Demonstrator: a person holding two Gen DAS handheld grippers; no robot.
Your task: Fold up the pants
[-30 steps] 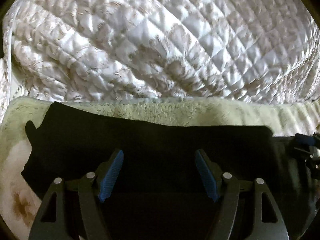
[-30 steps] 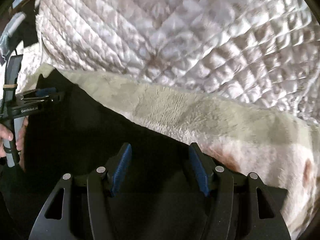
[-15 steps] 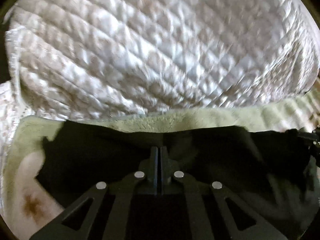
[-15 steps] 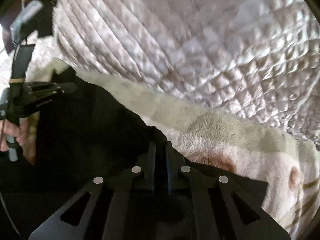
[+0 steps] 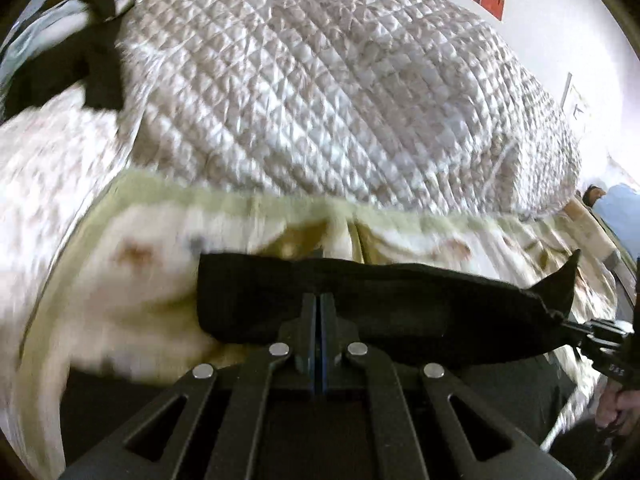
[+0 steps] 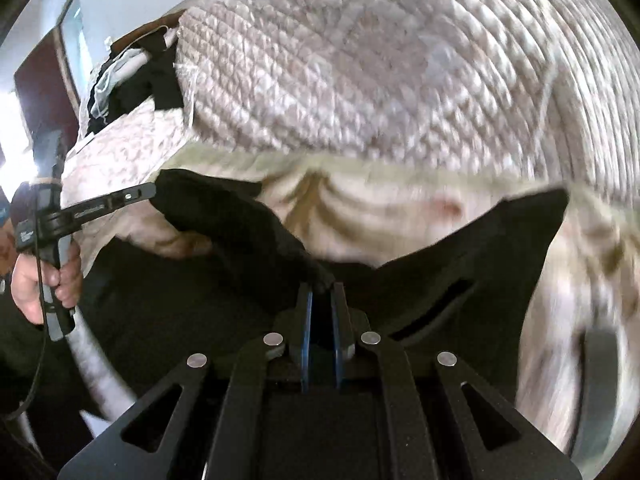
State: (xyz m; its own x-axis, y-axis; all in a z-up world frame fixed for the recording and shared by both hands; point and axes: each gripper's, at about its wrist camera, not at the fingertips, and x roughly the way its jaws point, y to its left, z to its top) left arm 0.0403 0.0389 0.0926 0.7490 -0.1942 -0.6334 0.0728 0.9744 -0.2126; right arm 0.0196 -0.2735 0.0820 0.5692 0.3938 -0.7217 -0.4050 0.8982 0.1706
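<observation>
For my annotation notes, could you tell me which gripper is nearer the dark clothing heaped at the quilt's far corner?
Left. The left gripper holds the pants on the clothing's side; the right gripper holds them farther off.

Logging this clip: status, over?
Left gripper and right gripper shut on black pants. Edge lifted over blanket. Nothing in the way.

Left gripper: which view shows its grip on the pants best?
Right wrist view: the left gripper appears side-on, pinching the pants edge. Its own left wrist view shows only shut fingers against dark cloth.
</observation>
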